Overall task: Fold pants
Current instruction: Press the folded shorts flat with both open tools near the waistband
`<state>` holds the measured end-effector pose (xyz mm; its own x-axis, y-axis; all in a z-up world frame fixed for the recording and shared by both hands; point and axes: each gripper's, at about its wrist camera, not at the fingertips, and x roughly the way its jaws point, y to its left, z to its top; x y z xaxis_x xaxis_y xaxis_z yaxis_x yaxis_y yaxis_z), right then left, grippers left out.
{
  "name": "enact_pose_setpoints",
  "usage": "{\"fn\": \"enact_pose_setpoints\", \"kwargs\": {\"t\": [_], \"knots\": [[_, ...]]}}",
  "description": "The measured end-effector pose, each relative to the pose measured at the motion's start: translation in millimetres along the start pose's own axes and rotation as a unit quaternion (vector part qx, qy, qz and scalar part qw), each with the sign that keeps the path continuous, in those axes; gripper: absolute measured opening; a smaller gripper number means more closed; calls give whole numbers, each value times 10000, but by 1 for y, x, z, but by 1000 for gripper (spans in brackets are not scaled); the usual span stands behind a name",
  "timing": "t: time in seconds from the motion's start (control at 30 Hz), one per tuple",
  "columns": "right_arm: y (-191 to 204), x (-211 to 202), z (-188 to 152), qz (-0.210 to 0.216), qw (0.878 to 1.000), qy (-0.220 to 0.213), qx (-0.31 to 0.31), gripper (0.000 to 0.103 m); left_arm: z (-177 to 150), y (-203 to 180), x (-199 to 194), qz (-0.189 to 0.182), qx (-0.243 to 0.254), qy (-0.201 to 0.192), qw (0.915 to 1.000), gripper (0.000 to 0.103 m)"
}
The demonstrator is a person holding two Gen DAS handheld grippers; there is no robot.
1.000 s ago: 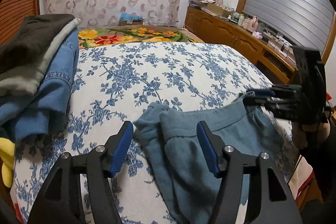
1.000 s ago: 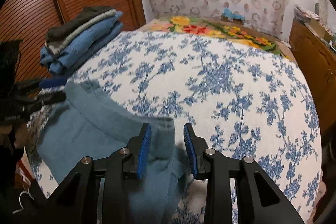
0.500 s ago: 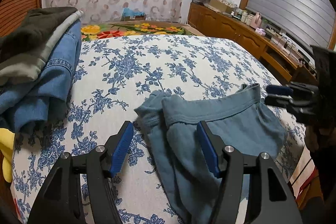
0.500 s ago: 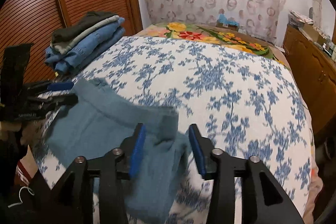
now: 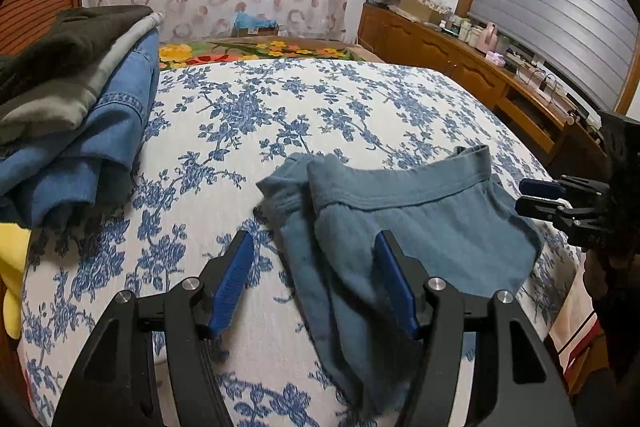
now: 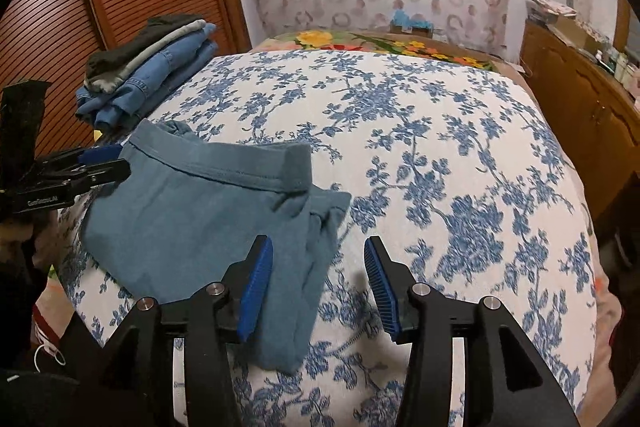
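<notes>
In the left wrist view, the left gripper [image 5: 314, 277] stood with its blue-padded jaws spread wide, nothing between them but air above the floral bedspread [image 5: 248, 131]. The teal pants [image 5: 400, 223] lay crumpled on the bed, waistband away from the camera, their lower part hidden behind the gripper's right finger. The right gripper [image 5: 538, 197] showed at the frame's right edge, beside the waistband corner; its jaw gap was hard to judge there. A pile of folded clothes [image 5: 72, 107] was cut off at left.

In the right wrist view, the right gripper [image 6: 318, 285] hung with jaws parted, clear of the pants [image 6: 192, 219], whose near end ran under its left finger. The left gripper [image 6: 100, 167] reached in from the left by the waistband.
</notes>
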<state>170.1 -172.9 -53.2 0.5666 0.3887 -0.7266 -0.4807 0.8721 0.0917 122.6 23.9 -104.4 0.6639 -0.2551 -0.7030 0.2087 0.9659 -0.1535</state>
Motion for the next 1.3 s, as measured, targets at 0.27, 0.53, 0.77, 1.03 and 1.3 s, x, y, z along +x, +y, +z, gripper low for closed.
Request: {"fn": "enact_pose_setpoints", "kwargs": {"t": [0.27, 0.53, 0.77, 1.03, 1.3], "knots": [[2, -4, -4, 58, 10000, 1, 18, 50, -6, 2, -7, 21, -48, 13, 10000, 64], [-1, 19, 12, 46, 9999, 52, 84, 50, 9, 10, 8, -69, -159, 97, 9998, 64], [0, 42, 19, -75, 9999, 87, 126, 50, 20, 13, 22, -97, -232, 185, 9995, 64], [11, 45, 15, -101, 9998, -16, -157, 50, 19, 18, 35, -168, -356, 346, 9986, 64], [11, 45, 14, -85, 9997, -57, -229, 49, 29, 18, 44, -227, -452, 386, 9980, 64]]}}
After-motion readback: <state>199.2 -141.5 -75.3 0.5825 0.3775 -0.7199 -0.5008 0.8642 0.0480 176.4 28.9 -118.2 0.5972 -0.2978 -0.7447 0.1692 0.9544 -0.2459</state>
